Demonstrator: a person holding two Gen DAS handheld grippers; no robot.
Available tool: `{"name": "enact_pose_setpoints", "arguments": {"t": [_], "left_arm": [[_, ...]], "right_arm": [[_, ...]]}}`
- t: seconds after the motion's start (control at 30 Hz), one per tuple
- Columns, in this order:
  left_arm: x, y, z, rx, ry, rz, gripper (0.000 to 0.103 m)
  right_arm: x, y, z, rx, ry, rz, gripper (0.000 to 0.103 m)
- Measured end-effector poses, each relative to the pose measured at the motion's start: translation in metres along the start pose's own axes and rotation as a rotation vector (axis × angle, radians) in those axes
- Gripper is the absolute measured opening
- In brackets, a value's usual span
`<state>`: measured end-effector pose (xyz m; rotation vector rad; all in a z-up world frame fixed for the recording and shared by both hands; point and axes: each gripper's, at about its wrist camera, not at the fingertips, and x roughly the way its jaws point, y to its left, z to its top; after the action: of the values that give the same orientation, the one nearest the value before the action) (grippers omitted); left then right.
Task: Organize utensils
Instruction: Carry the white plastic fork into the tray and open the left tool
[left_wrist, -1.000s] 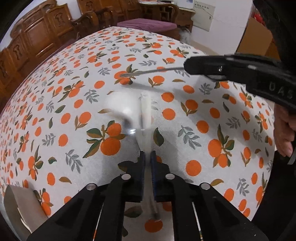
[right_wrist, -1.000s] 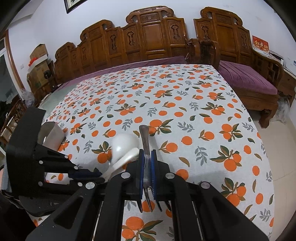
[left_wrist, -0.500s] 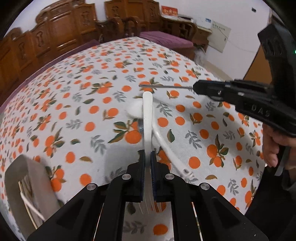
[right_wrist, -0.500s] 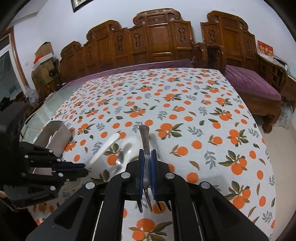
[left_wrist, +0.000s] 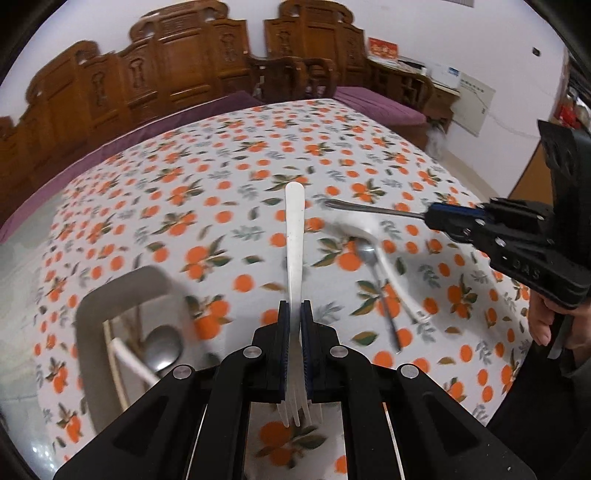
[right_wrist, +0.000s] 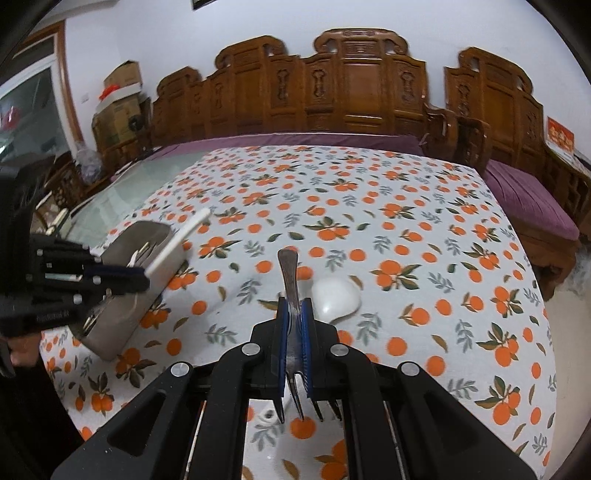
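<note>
My left gripper (left_wrist: 294, 308) is shut on a white plastic fork (left_wrist: 294, 236), handle pointing forward, tines toward the camera. It hovers just right of a grey utensil holder (left_wrist: 110, 295) that holds a metal spoon (left_wrist: 162, 349), a white utensil and chopsticks. My right gripper (right_wrist: 294, 302) is shut on a metal fork (right_wrist: 289, 273), likewise handle forward. On the cloth lie a white ceramic spoon (left_wrist: 356, 225) and a metal spoon (left_wrist: 369, 254). The right wrist view shows the left gripper (right_wrist: 142, 280) holding the white fork (right_wrist: 177, 240) over the holder (right_wrist: 122, 332).
An orange-print tablecloth (right_wrist: 406, 221) covers the table, with bare glass top (right_wrist: 147, 181) at its far left. Carved wooden benches (right_wrist: 362, 92) with purple cushions ring the far and right sides. A person's hand (left_wrist: 541, 325) grips the right tool. Cardboard boxes (right_wrist: 118, 107) stand back left.
My left gripper has swung left and risen with the white fork, bringing the grey holder into its view. The right gripper has shifted a little with the metal fork still clamped.
</note>
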<state>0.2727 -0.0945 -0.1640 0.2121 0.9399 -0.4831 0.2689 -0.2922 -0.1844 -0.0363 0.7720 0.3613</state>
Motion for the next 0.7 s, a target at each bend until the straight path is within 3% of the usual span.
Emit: {"name": "enact_pose_setpoints", "arguments": {"t": [0.33, 0.7], "left_arm": [[-0.018, 0.04, -0.023, -0.07, -0.004, 0.067, 0.005], [-0.014, 0.086, -0.052, -0.2, 0.042, 0.13, 0.005]], "right_arm": [[-0.003, 0.037, -0.002, -0.07, 0.0, 0.023, 0.008], [-0.011, 0.061, 0.001, -0.103, -0.02, 0.052, 0.008]]}}
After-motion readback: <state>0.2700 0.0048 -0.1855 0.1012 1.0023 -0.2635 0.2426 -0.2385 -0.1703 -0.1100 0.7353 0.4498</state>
